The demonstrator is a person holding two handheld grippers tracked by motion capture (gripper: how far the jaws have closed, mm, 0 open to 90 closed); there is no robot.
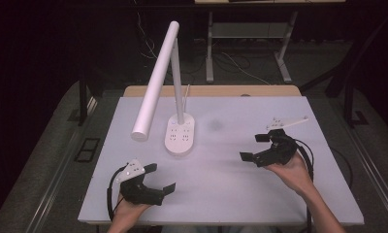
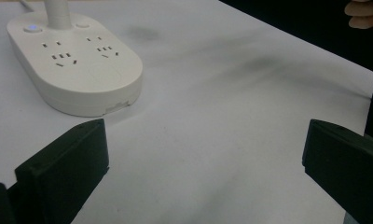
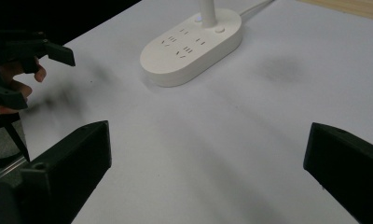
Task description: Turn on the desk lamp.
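Flanking the smooth white oval lamp base on the matte table, left gripper and right gripper gape, both empty.

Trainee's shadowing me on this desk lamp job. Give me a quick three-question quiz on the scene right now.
1. True or false: the left gripper is shut on the lamp base.
2. Which gripper sits farther from the person's edge of the table: A left, B right?
3. What is built into the top of the lamp base?

Key: 1 false, both grippers are open and hold nothing. 2 B. 3 power sockets, with a lit button beside the stem.
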